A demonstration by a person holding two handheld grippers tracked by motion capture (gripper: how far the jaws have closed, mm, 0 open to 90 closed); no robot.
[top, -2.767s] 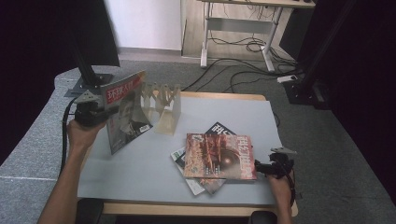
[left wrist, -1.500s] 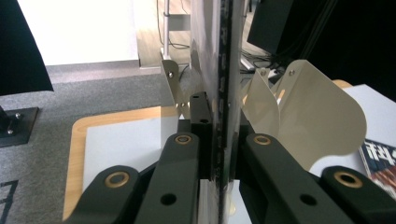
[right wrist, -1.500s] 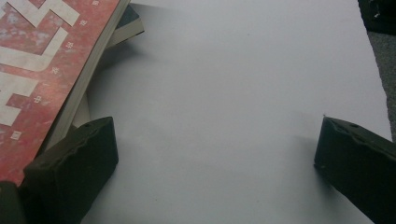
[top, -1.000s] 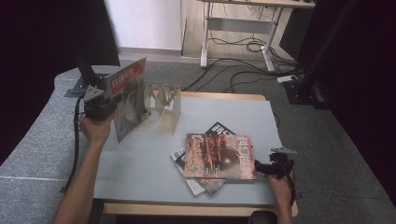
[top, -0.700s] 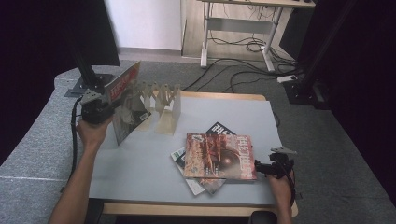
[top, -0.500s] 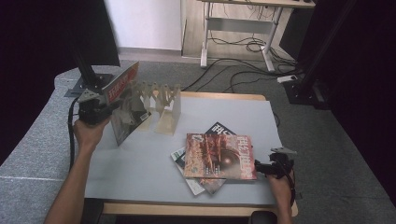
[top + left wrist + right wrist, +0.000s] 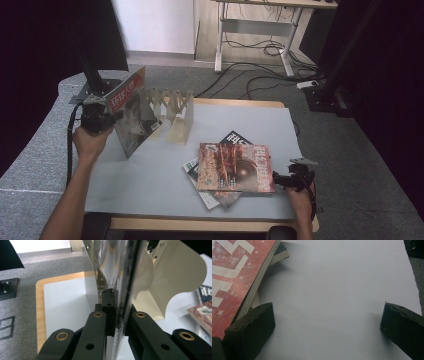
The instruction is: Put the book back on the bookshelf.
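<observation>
High view: my left hand-held gripper (image 7: 100,114) clamps one magazine (image 7: 131,112) upright at its edge, against the white slotted rack (image 7: 172,112) on the tabletop (image 7: 150,175). Left forearm extended. Right hand-held gripper (image 7: 295,177), jaws apart, rests beside a stack of three magazines (image 7: 235,167).

The left gripper (image 7: 117,322) clamps a magazine (image 7: 120,277) edge-on, upright, beside a cream rack (image 7: 175,277) near the table's (image 7: 65,297) wooden edge.
</observation>
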